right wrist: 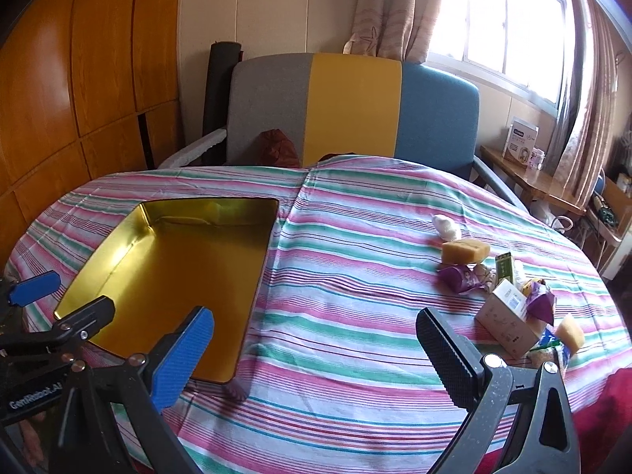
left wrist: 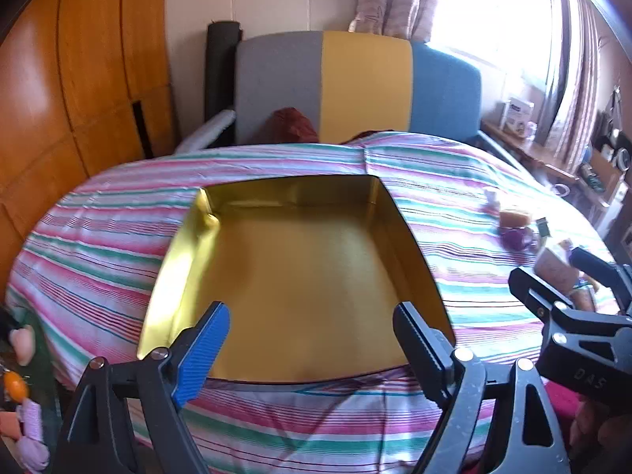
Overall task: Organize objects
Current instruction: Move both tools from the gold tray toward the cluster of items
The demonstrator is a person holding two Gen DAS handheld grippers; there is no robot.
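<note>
Both pairs of fingers stand spread wide with nothing between them. Seen from the left wrist, the left gripper [left wrist: 310, 335] hangs over the near edge of the gold tin tray [left wrist: 292, 268], its blue pad [left wrist: 205, 349] at 7 o'clock and its black pad [left wrist: 420, 349] at 5 o'clock. That tray lies flat on the striped tablecloth [left wrist: 98, 245], and no object shows inside it. In the right wrist view, the right gripper [right wrist: 316, 349] hovers above bare cloth, the tray at its 10 o'clock and the cluster of small objects at its 2 o'clock, well apart from the tray. Among that cluster sit a white wad [right wrist: 446, 226], a yellow sponge block [right wrist: 465, 251], a purple wrapper [right wrist: 460, 278], a green packet [right wrist: 505, 266] and a cardboard box [right wrist: 507, 322], lying close together, some touching. A second yellow sponge piece [right wrist: 570, 331] rests just beside the box. Beyond the table, at 12 o'clock, stands a grey, yellow and blue chair [right wrist: 351, 106].
</note>
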